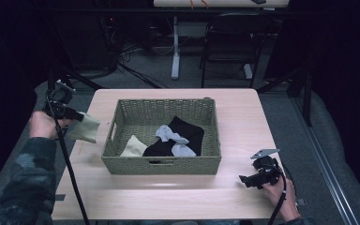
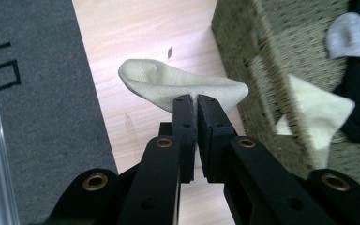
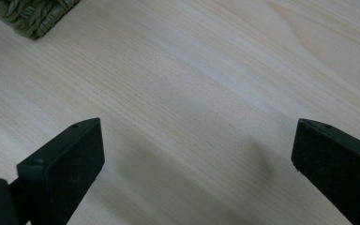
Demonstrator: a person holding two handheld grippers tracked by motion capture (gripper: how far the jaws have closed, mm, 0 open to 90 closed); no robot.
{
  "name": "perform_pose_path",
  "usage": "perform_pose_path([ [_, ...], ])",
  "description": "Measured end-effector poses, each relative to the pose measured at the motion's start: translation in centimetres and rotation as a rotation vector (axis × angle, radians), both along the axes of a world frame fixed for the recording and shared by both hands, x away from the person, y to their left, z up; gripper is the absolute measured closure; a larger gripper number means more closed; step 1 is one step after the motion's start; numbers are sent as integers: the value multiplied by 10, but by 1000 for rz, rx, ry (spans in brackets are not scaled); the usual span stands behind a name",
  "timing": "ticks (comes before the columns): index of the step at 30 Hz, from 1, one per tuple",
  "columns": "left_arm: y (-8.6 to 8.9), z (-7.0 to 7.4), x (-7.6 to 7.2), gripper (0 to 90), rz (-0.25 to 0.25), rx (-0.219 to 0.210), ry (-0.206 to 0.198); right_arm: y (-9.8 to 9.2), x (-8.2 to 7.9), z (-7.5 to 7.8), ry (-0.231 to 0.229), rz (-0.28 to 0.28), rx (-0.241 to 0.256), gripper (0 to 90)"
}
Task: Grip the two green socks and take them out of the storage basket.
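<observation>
From above, the left gripper (image 1: 77, 116) holds a cream sock (image 1: 85, 128) outside the basket (image 1: 161, 166), where others remain; its own view shows jaws clenched on the sock; the right gripper (image 3: 197, 154) gapes, empty, over the table (image 3: 206, 70).

Cream sock (image 2: 168, 82) hangs pinched, left of basket (image 2: 243, 56).
</observation>
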State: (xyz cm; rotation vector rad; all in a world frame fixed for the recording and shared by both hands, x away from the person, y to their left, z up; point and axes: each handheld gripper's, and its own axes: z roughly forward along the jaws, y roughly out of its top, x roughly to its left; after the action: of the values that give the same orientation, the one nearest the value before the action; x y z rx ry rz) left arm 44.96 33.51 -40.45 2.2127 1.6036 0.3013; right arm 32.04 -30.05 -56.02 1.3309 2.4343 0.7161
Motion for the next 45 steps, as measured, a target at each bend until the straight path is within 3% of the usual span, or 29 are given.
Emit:
perform_pose_path([
  [1, 0, 0, 0, 862, 0, 0, 0, 0, 0, 0, 0, 0, 0, 20],
  [4, 1, -23, 2, 862, 8, -19, 20, 0, 0, 0, -1, -1, -7, 20],
  [7, 0, -37, 4, 859, 10, -33, 38, 0, 0, 0, 1, 1, -6, 20],
  [11, 1, -50, 5, 855, 20, -45, 43, 0, 0, 0, 3, 2, -8, 20],
  [20, 3, -84, 5, 856, 43, -58, 94, 0, 0, 0, 0, 1, -4, 20],
  [25, 7, -99, 4, 850, 62, -68, 113, 0, 0, 0, 1, 1, -6, 20],
  [33, 13, -108, 1, 826, 75, -89, 123, 1, 0, -1, 2, 2, 4, 20],
  [36, 14, -106, 0, 785, 65, -106, 118, 0, 0, 0, 0, 1, -5, 20],
  [37, 14, -104, -2, 670, 66, -117, 115, 0, 0, 0, 2, -1, -7, 20],
  [40, 14, -96, -6, 540, 73, -117, 97, 0, 0, -1, 2, 2, -5, 20],
  [42, 14, -88, -9, 406, 84, -111, 75, 1, 0, -1, 1, 2, 5, 20],
  [45, 15, -73, -14, 301, 71, -126, 41, 1, 0, -1, 1, 1, 3, 20],
])
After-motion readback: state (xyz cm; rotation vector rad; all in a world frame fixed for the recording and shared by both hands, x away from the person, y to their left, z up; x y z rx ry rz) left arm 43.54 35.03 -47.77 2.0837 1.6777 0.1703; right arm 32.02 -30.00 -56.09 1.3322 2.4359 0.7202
